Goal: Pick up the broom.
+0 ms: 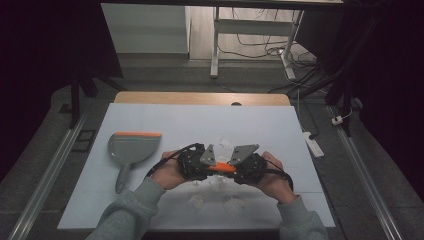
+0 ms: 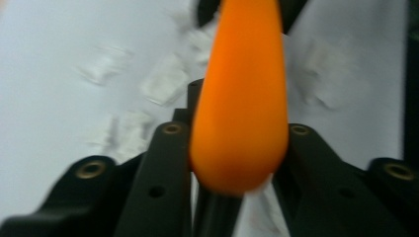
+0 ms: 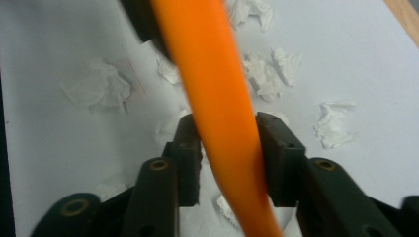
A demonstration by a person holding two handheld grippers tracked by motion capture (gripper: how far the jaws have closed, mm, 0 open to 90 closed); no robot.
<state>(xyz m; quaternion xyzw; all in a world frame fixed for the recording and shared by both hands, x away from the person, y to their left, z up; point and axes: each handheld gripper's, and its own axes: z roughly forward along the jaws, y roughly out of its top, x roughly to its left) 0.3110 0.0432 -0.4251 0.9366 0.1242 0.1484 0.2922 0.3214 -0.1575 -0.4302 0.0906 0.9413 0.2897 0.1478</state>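
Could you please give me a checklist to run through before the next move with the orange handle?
1. Right gripper pads pressing on the orange handle: ok.
2. Left gripper released from the handle's thick end: cannot tell, picture blurred.
3. Dustpan lying flat on the table, left of the hands: ok.
4. Paper scraps gathered together: not ok, scattered under both grippers.

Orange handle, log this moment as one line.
orange handle: between both grippers | left gripper: loosening | right gripper: shut on it | dustpan: left, untouched | paper scraps: scattered
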